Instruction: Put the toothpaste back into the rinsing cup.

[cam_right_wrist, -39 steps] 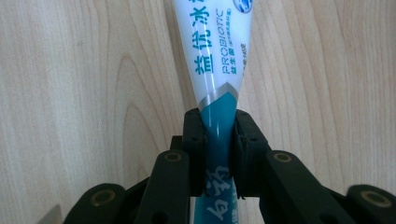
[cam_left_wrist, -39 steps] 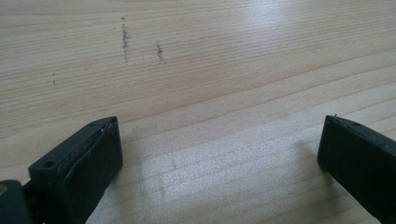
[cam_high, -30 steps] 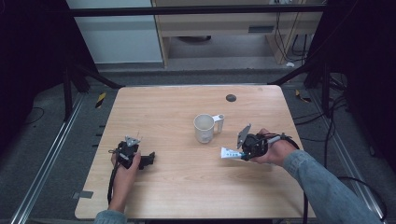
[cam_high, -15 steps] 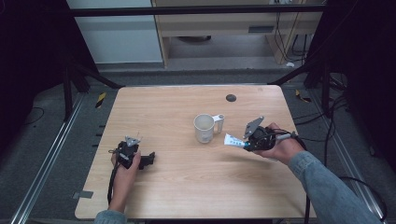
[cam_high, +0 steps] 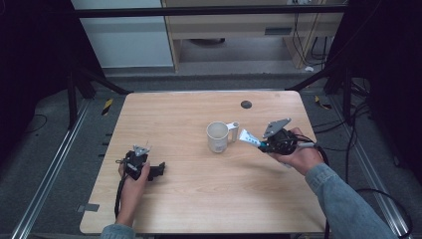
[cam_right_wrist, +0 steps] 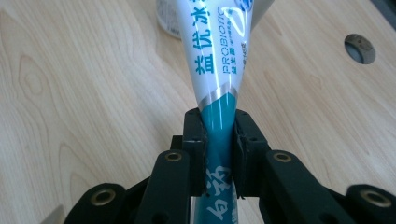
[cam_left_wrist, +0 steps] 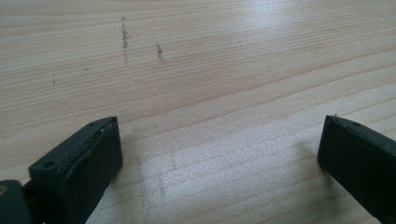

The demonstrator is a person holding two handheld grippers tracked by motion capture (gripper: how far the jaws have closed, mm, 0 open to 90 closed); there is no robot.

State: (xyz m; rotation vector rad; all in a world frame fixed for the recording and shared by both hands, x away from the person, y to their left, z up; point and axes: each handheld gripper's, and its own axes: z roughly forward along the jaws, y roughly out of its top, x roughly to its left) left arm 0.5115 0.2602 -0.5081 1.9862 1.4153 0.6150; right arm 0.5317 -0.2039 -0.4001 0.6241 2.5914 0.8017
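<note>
The right gripper (cam_high: 260,144) is clamping its jaws on the teal crimped end of a toothpaste tube (cam_right_wrist: 217,70), holding it above the wooden table (cam_high: 199,199), apparently just beside the handle of a white mug (cam_high: 217,137). The left gripper (cam_left_wrist: 219,154) is sitting low over bare tabletop with jaws spread wide, gripping nothing.

The left claw (cam_high: 158,171) rests low at the surface (cam_high: 199,199), its jaws standing wide apart with nothing between them. The right claw (cam_high: 260,144) is raised, pointing toward the person's left, jaws clamped on the flat tail of a toothpaste tube (cam_right_wrist: 218,70).
</note>
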